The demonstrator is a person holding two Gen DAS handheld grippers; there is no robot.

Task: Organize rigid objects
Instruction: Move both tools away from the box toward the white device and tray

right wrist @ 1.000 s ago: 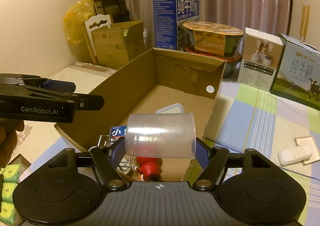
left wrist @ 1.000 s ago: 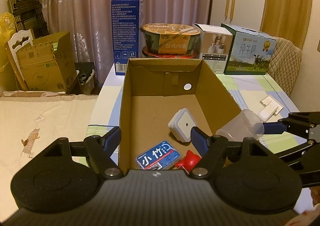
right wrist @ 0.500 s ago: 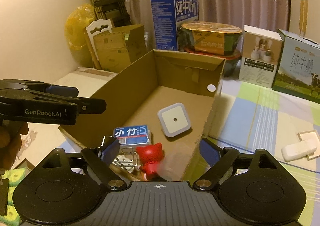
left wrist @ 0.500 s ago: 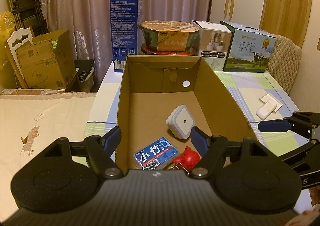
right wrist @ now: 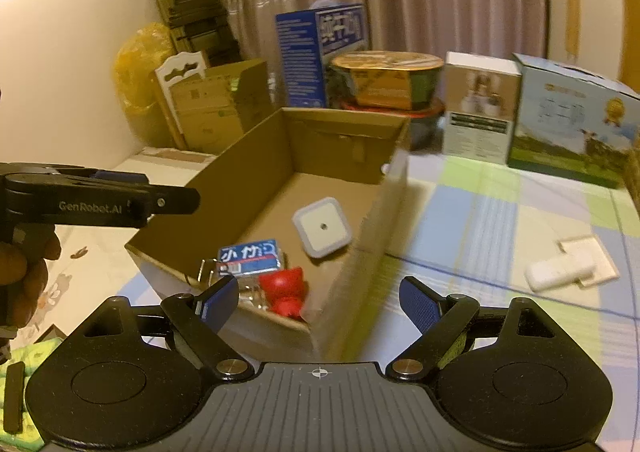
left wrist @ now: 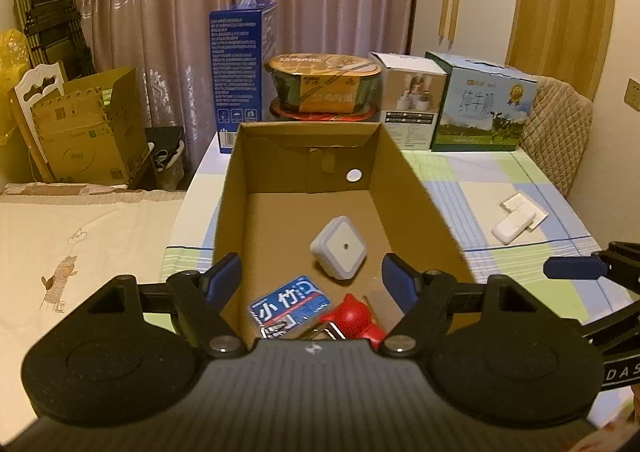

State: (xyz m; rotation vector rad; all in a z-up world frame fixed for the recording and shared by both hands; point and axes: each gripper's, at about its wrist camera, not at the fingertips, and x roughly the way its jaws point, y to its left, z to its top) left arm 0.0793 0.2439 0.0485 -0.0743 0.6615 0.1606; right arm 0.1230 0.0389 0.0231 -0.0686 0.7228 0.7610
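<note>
An open cardboard box (left wrist: 416, 187) (right wrist: 248, 159) stands on the table. Inside lie a white square night light (left wrist: 339, 248) (right wrist: 322, 228), a blue card pack (left wrist: 290, 304) (right wrist: 249, 256), a red figurine (left wrist: 352, 318) (right wrist: 285, 290) and metal clips (right wrist: 206, 272). A white plastic piece (left wrist: 516, 220) (right wrist: 560, 271) lies on the checked tablecloth to the right of the box. My left gripper (left wrist: 312, 284) is open and empty over the box's near end. My right gripper (right wrist: 318, 300) is open and empty above the box's near right corner. The clear cup is not visible.
Behind the box stand a blue carton (left wrist: 240, 71), a stacked noodle bowl (left wrist: 324, 85), a white product box (left wrist: 412, 91) and a milk carton (left wrist: 484, 107). A folded cardboard box (left wrist: 80, 131) and a trolley (left wrist: 44, 23) are on the left. A chair back (left wrist: 556, 123) is at right.
My right gripper let go of the clear cup and opened; the cup is gone from sight. The right gripper has swung to the right. The left gripper stayed open.
</note>
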